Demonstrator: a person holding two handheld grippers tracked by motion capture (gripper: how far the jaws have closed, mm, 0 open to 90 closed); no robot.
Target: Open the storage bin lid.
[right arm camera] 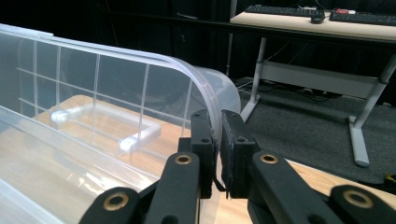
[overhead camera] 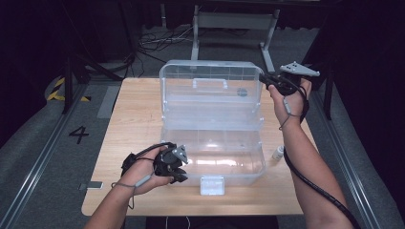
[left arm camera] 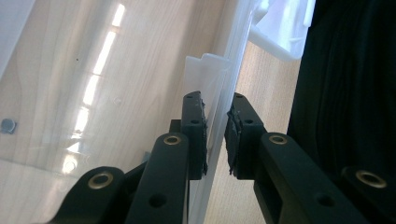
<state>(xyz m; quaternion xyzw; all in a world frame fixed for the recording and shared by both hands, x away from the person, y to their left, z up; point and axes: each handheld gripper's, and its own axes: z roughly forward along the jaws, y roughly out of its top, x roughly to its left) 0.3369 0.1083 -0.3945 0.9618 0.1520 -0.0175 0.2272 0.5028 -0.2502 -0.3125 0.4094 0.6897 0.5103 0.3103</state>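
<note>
Lab or office workspace, keyboards [right arm camera: 285,9] on desk [right arm camera: 322,23], floor cables [overhead camera: 160,40], dark curtains [overhead camera: 28,57]

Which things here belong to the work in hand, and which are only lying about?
In the work:
- clear plastic box, its front wall between the pads of the left hand-held gripper
- open lid, its rim pinched by the right hand-held gripper

Lying about:
- small white bottle on the table, right of the box
- keyboards on the far desk
</note>
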